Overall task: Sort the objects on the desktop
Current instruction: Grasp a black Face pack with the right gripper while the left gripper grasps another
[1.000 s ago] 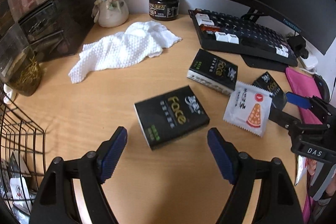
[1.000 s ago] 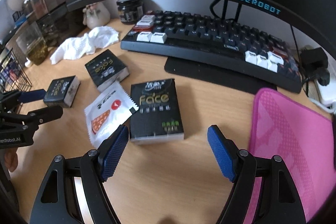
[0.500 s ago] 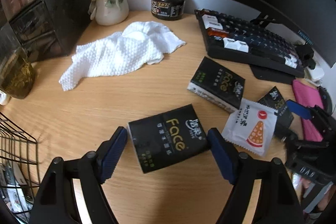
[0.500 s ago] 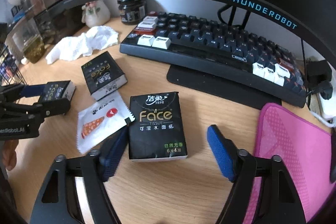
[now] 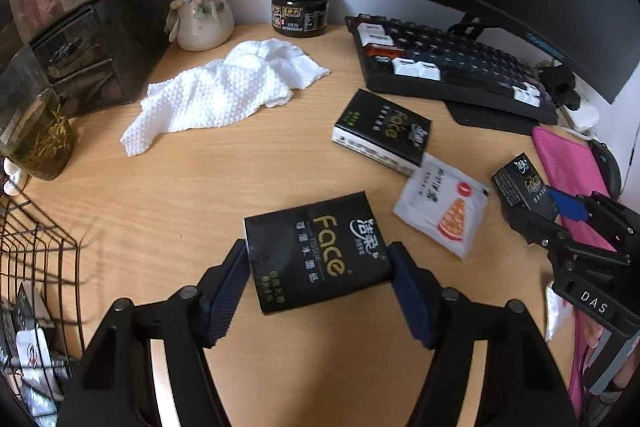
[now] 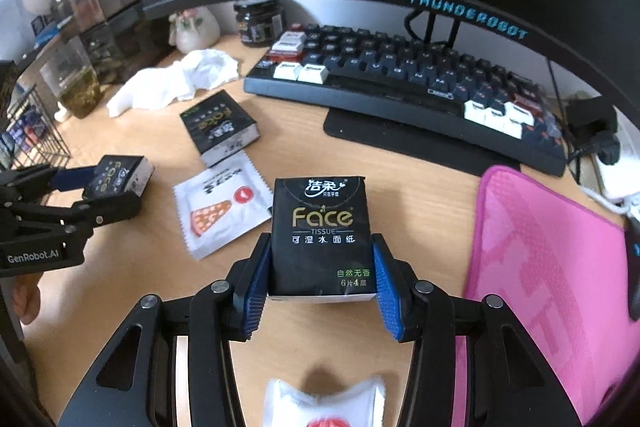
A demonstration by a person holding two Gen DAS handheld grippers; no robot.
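- My left gripper is matte black — two angular, open-framed arms, each ending in a ribbed dark-blue pad.
- Round silver pivot screws sit along both of its arms, two on each side.
- My right gripper is the same build: black skeletal arms with triangular cut-outs, brighter blue ribbed pads and silver screw heads at the joints.
- From the right wrist camera the left unit's body carries white "GenRobot.AI" lettering on its black side.
- From the left wrist camera the right unit shows a white "DAS" mark on black, with a grey block beneath it.
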